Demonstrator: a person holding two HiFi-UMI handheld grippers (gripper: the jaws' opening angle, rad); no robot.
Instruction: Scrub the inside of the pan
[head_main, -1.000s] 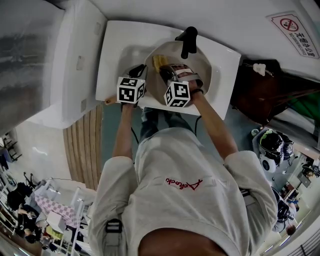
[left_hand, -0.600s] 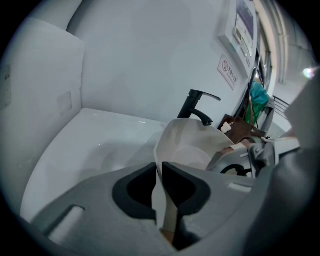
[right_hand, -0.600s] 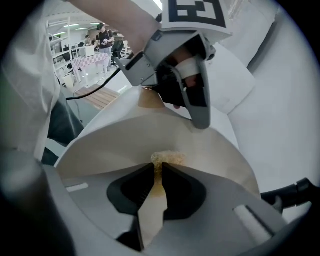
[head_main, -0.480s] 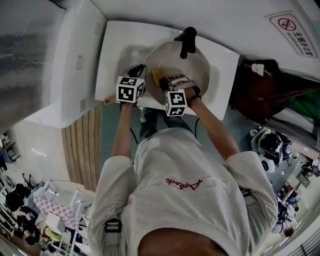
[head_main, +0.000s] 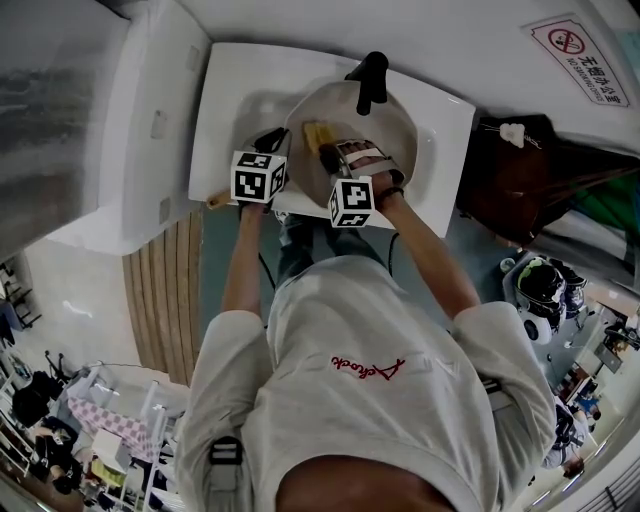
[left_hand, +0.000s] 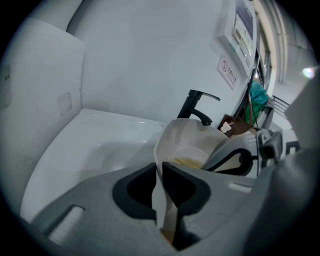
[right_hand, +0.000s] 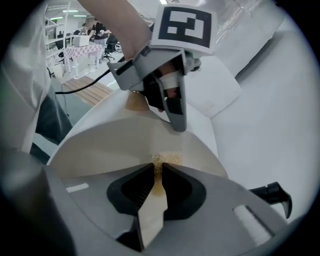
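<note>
Sliding back a little across the pan (head_main: 385, 125) in the sink (head_main: 240, 90), the right gripper (right_hand: 159, 169) pinches the sponge (right_hand: 165, 159) tight; left gripper (left_hand: 160, 172) clamps the handle (left_hand: 162, 210): scrubbing is mid-stroke

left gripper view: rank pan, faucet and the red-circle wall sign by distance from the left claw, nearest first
1. pan: clamped in the left claw, straight ahead in the sink.
2. faucet: black, just behind the pan's far rim.
3. wall sign: upper right on the wall, past the faucet.
</note>
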